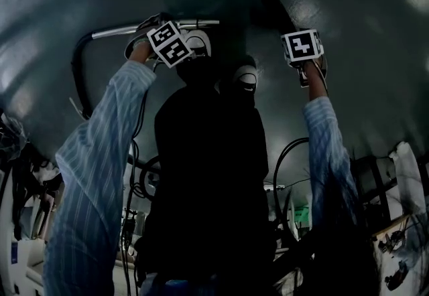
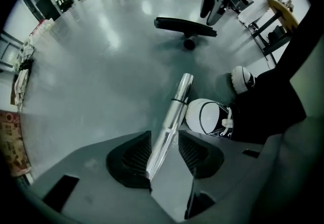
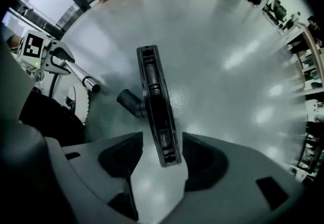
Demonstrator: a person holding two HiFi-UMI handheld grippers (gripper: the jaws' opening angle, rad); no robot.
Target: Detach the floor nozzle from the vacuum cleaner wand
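The black flat floor nozzle [image 3: 154, 101] lay on the grey floor [image 3: 228, 40], already apart from the silver metal wand [image 2: 172, 116] at its left. Its long axis ran straight away from the right gripper [image 3: 162, 142], whose jaws stood apart over its near end. The left gripper [image 2: 164, 139] was also open, with the wand loose between its jaws.

Looking steeply down over a dark torso [image 1: 208, 174] and two striped sleeves [image 1: 100, 154], the left gripper [image 1: 169, 44] sits at a silvery wand [image 1: 134, 29] that runs left to right across the glossy grey floor [image 1: 60, 0], with a black hose [image 1: 79, 70] curving nearward from the wand's left end. The right gripper [image 1: 303, 47] hangs just near of the dark floor nozzle [image 1: 271, 3], which lies slantwise farther out. Two white shoes [image 1: 245, 77] show between the grippers.
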